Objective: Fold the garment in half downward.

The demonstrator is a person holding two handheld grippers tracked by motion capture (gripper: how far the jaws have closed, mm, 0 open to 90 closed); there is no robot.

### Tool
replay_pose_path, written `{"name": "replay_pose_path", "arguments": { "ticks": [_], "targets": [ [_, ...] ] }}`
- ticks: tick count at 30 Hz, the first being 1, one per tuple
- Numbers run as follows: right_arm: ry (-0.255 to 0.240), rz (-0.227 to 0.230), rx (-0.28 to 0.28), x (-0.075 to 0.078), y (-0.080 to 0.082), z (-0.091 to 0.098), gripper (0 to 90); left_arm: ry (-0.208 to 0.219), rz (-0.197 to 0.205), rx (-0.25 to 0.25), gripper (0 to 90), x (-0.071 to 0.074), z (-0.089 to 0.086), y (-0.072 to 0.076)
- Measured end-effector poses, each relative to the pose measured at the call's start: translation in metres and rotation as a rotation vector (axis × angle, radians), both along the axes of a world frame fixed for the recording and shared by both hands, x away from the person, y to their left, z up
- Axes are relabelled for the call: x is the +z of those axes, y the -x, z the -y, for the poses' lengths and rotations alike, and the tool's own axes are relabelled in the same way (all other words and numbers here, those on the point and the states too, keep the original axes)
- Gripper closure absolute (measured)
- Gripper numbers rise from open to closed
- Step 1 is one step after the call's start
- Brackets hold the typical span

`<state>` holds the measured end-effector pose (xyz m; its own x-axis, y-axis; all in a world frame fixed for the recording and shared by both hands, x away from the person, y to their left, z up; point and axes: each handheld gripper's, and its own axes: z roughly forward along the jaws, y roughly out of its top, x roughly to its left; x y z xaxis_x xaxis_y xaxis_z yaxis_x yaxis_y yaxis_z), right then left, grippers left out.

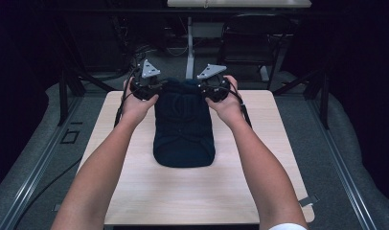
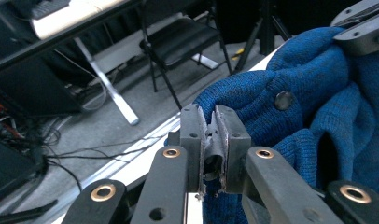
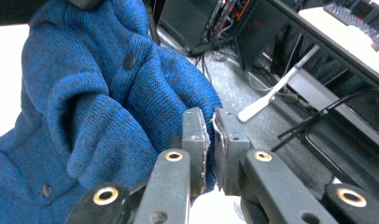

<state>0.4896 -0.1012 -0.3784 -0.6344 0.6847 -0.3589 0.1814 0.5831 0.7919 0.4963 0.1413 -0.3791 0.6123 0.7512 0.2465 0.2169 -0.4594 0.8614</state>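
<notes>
A dark blue knitted garment (image 1: 183, 129) with buttons lies lengthwise in the middle of the light wooden table (image 1: 135, 191). Its far end is raised off the table between the two grippers. My left gripper (image 1: 147, 88) holds the far left corner. In the left gripper view its jaws (image 2: 210, 119) are shut on a thin fold of the blue knit (image 2: 318, 93), near a dark button (image 2: 284, 99). My right gripper (image 1: 214, 88) holds the far right corner. The right gripper view shows its jaws (image 3: 211, 121) pinched shut at the edge of the knit (image 3: 85, 107).
A person's bare forearms (image 1: 101, 177) reach in from the near edge on both sides of the garment. Beyond the table's far edge stand a black folding chair (image 1: 252, 38), a white desk leg (image 1: 189, 48) and loose cables on the grey floor. Black stands flank the table.
</notes>
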Motion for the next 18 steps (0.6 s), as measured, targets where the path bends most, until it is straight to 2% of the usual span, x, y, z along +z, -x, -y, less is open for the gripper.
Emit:
{"name": "replay_pose_path", "arguments": {
  "ticks": [1,3,4,5,6,8,10,18],
  "targets": [
    [0.014,0.003,0.003,0.0,0.001,-0.002,83.3,-0.016,-0.004,-0.006,82.8,-0.002,0.0,0.0],
    [0.048,-0.003,0.013,-0.008,0.003,-0.005,83.2,-0.021,-0.013,-0.014,82.8,-0.012,0.0,0.003],
    [0.048,-0.003,0.013,-0.008,0.003,-0.005,83.2,-0.021,-0.013,-0.014,82.8,-0.012,0.0,0.003],
    [0.053,-0.018,0.018,-0.015,0.003,-0.005,83.2,-0.034,-0.023,-0.017,82.8,-0.021,0.0,0.005],
    [0.053,-0.018,0.018,-0.015,0.003,-0.005,83.2,-0.034,-0.023,-0.017,82.8,-0.021,0.0,0.005],
    [0.059,-0.032,0.02,-0.024,0.004,-0.005,83.2,-0.058,-0.037,-0.023,82.8,-0.033,0.002,0.008],
    [0.074,-0.039,0.026,-0.029,0.005,-0.006,83.2,-0.071,-0.044,-0.027,82.8,-0.038,0.003,0.009],
    [0.083,-0.052,0.032,-0.039,0.007,-0.007,83.1,-0.072,-0.053,-0.024,82.8,-0.046,0.003,0.011]
  ]
}}
